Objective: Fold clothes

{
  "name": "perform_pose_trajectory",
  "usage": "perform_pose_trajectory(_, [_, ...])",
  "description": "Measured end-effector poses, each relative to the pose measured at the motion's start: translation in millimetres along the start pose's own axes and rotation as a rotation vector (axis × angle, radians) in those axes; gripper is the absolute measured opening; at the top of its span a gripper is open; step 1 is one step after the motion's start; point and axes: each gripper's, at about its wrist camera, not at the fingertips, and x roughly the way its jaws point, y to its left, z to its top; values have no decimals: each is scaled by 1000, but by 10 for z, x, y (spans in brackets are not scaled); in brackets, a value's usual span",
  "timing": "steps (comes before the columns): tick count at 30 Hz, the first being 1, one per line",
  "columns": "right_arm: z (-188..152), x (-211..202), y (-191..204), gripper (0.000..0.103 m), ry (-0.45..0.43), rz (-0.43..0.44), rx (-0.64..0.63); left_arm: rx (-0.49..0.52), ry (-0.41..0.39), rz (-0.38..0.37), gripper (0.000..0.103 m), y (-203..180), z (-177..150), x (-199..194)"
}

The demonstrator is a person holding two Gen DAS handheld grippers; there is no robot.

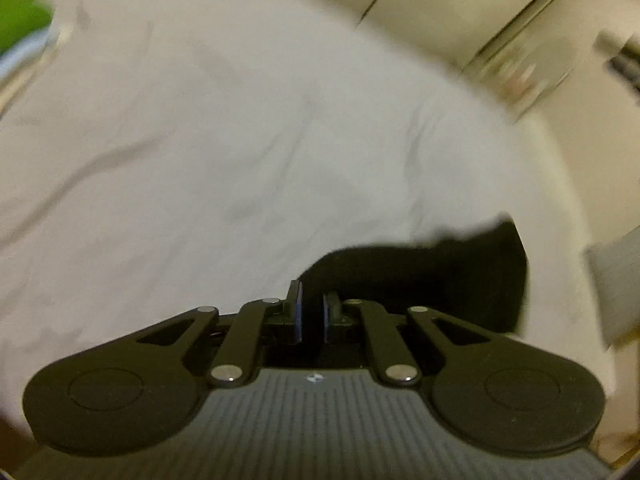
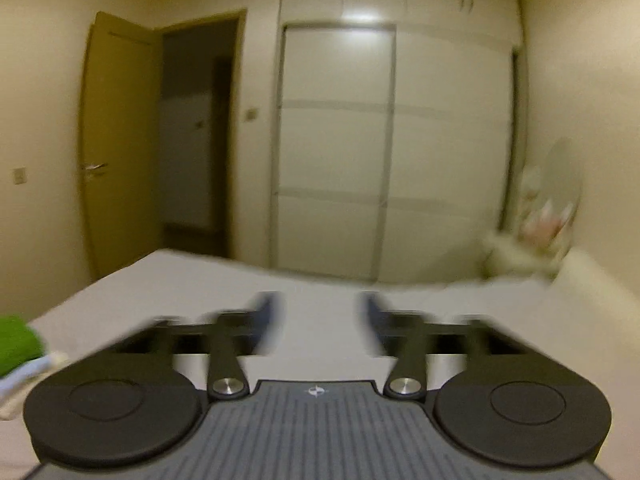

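A black garment point(image 1: 440, 276) lies on the white bed sheet point(image 1: 200, 140) in the left wrist view, just ahead and to the right of my left gripper point(image 1: 312, 300). Its jaws stand nearly together, with the garment's near edge running in between them, so it looks shut on the cloth. In the right wrist view my right gripper point(image 2: 320, 316) hovers open over the bed sheet point(image 2: 180, 284) with nothing between its blurred fingers. It faces the wardrobe, and the black garment does not show there.
A green cloth point(image 2: 16, 344) on a pale folded stack point(image 2: 28, 376) sits at the bed's left edge; the green cloth point(image 1: 20, 20) also shows far left. A grey fabric piece point(image 1: 616, 288) is at right. White wardrobe point(image 2: 392, 140), open door point(image 2: 120, 140) and cluttered stand point(image 2: 548, 216) lie beyond the bed.
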Motion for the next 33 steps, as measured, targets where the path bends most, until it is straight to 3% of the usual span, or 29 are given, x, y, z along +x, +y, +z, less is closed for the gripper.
perform_pose_trajectory(2, [-474,116,99,77,173,16,77,51,103,40,0,226,-7,269])
perform_pose_trajectory(4, [-1099,153,92,77,368,0,219,89,164,40,0,429,73,480])
perform_pose_trajectory(7, [-2097,-38,-11,76,626,-46,531,144,224,21,0,614,295,703])
perform_pose_trajectory(9, [-2684,-325,-26,76,733,-101,752,214,268,11,3,645,374,894])
perform_pose_trajectory(12, [-3299,-820,133,76,786,-205,998,290,376,-1,20,753,323,1130])
perform_pose_trajectory(13, [-3428,-956,180,76,787,-229,1050,302,413,-11,28,776,254,1186])
perform_pose_trajectory(16, [-3666,-1239,299,76,762,-272,1176,289,489,-41,38,927,40,1291])
perform_pose_trajectory(21, [-4015,-1447,366,82,678,-284,1409,113,501,-104,59,1124,-222,1553])
perform_pose_trajectory(23, [-4171,-1410,334,82,655,-281,1481,81,480,-111,60,1094,-276,1675])
perform_pose_trajectory(24, [-4208,-1422,335,82,644,-284,1502,72,474,-124,56,1066,-292,1731])
perform_pose_trajectory(25, [-4259,-1406,334,82,642,-289,1505,78,474,-153,25,984,-275,1775])
perform_pose_trajectory(26, [-4262,-1396,354,82,649,-293,1488,102,471,-188,7,861,-240,1783])
perform_pose_trajectory(29, [-4131,-1289,385,81,697,-293,1247,183,406,-267,8,466,-69,1700])
perform_pose_trajectory(32, [-3874,-1061,663,80,731,-271,833,259,328,-374,7,39,284,1442])
perform_pose_trajectory(33, [-3857,-976,777,79,726,-249,758,285,310,-394,7,-104,397,1376])
